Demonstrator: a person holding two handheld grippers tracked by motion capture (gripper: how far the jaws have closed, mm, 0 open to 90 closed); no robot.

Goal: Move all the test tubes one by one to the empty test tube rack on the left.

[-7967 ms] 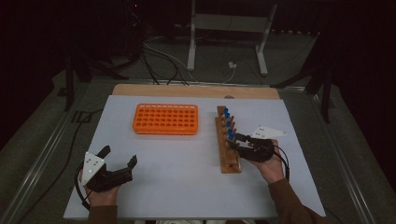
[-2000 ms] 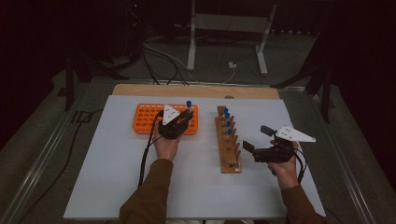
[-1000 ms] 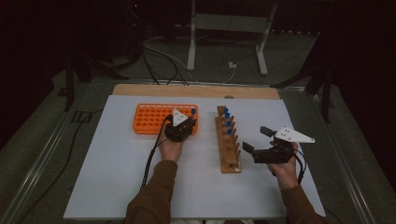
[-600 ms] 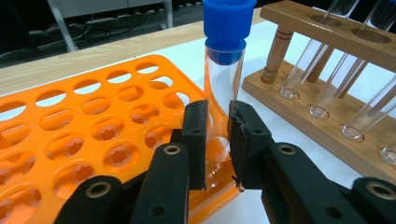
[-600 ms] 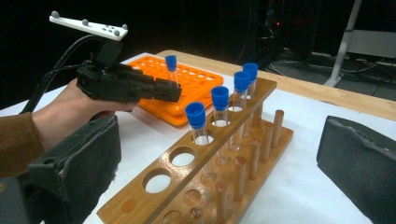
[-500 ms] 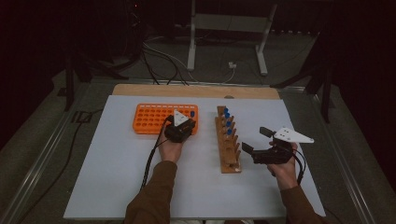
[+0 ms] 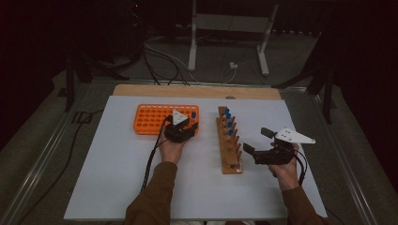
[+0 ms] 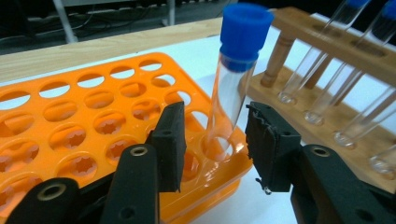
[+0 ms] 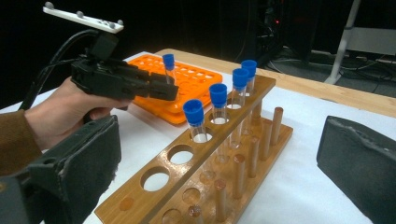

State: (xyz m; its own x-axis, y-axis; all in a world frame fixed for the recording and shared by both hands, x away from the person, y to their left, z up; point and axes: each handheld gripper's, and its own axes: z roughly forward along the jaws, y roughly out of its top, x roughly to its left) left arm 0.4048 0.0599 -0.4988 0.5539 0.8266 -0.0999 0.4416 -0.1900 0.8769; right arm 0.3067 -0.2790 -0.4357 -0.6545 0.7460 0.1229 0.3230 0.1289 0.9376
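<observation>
left gripper [image 8: 212,144] w/ jaws apart either side of a blue-capped tube [image 8: 233,79] seated in the orange rack [image 8: 70,121], prob just let go; right gripper [image 7: 263,147] wide, empty, beside the wooden rack [image 7: 229,140], likely waiting.

No legible text or labels anywhere

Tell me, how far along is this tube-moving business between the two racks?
Early days, it seems. One blue-capped tube already stands in a corner hole of the orange rack, with the left gripper open around it, jaws clear of the glass. Four capped tubes wait in the wooden rack, if all are meant to move. The right gripper hovers open beside that rack, holding nothing.
</observation>
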